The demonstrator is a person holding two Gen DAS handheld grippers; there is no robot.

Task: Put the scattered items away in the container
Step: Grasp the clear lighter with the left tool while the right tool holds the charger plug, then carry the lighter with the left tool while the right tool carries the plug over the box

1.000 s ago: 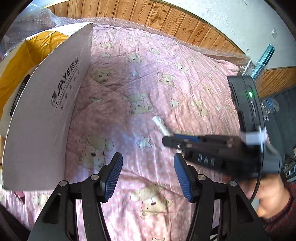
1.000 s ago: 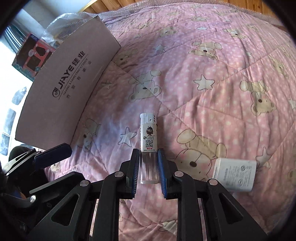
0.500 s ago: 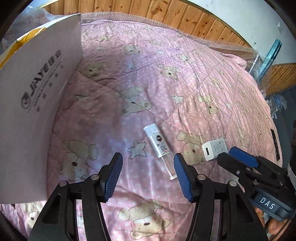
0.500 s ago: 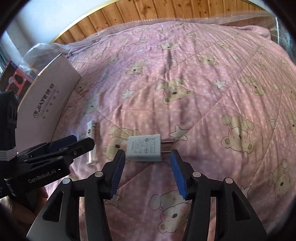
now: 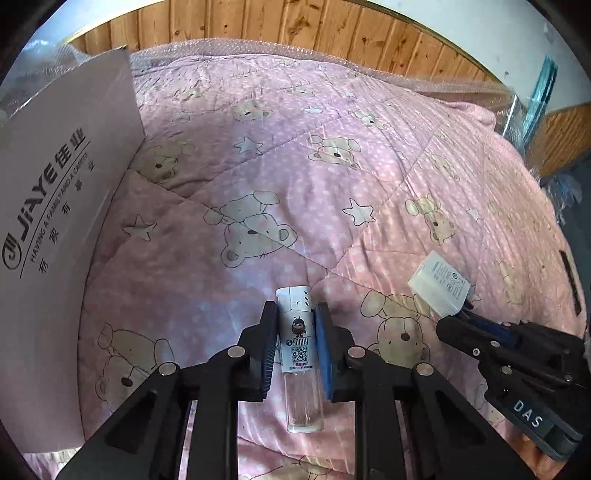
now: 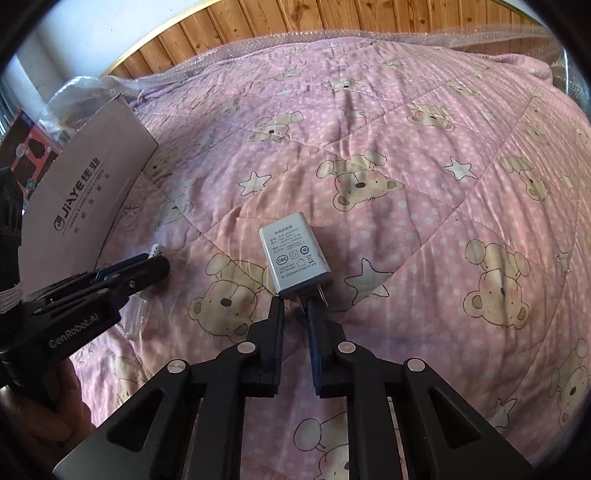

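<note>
Gripping the lighter [image 5: 297,339] lengthwise, cap pointing away, left claw [image 5: 295,343], right claw [image 6: 296,314] clamping the charger [image 6: 293,260] prongs.

Pink bear-print quilt [image 5: 295,177], wooden wall panelling [image 5: 280,26].

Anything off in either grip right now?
Yes: the right gripper is pinching the white charger only by its metal prongs, the body sticking out past the fingertips, so it may pivot. The left gripper clamps the lighter squarely mid-body.
</note>
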